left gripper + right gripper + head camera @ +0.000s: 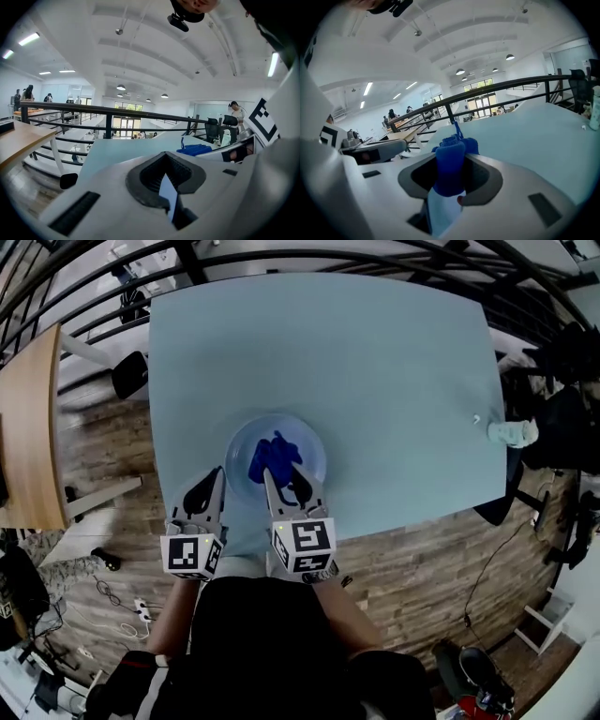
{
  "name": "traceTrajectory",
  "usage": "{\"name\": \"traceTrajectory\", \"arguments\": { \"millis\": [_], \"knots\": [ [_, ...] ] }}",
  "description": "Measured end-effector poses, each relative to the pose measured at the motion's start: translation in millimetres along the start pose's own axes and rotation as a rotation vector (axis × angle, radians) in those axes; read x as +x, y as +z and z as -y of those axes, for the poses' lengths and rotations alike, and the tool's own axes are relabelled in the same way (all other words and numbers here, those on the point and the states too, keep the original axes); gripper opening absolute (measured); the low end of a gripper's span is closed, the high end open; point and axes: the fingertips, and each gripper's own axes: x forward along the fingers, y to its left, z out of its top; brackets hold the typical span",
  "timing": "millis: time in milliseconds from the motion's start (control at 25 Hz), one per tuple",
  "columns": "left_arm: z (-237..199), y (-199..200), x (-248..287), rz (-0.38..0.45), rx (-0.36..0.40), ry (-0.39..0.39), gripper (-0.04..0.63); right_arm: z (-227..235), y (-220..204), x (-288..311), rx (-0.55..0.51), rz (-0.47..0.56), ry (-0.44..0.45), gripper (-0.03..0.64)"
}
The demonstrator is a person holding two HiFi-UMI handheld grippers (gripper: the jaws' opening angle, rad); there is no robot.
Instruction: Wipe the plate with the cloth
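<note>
Pale blue table (394,362) w/ a clear plate (311,439) near its front edge, abt centre. R gripper (451,185) is at the plate's near rim, jaws clamped on a blue cloth (274,456) that lies bunched on the plate. L gripper (168,183) is just beside the plate's left rim, jaws together, nothing btwn them; can't tell if it touches the plate.

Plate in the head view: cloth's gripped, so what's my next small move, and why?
Probably sweep the right gripper forward across the plate, dragging the blue cloth over its far half. The cloth is pinched in its jaws and bunched near the middle, while the left gripper seems clamped on the plate's near-left rim, steadying it.
</note>
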Motion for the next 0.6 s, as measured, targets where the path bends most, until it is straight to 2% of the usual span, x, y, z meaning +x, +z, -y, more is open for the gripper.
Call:
{"name": "traceTrajectory", "arguments": {
  "millis": [400, 600],
  "knots": [
    [-0.3, -17.4, 24.8, -0.026, -0.033, -0.012, 0.000, 7.0, -29.4, 46.9, 0.016, -0.073, 0.004, 0.120],
    [-1.4, -16.9, 35.9, -0.039, -0.023, -0.025, 0.000, 7.1, -46.8, 65.3, 0.032, -0.118, -0.002, 0.120]
  ]
}}
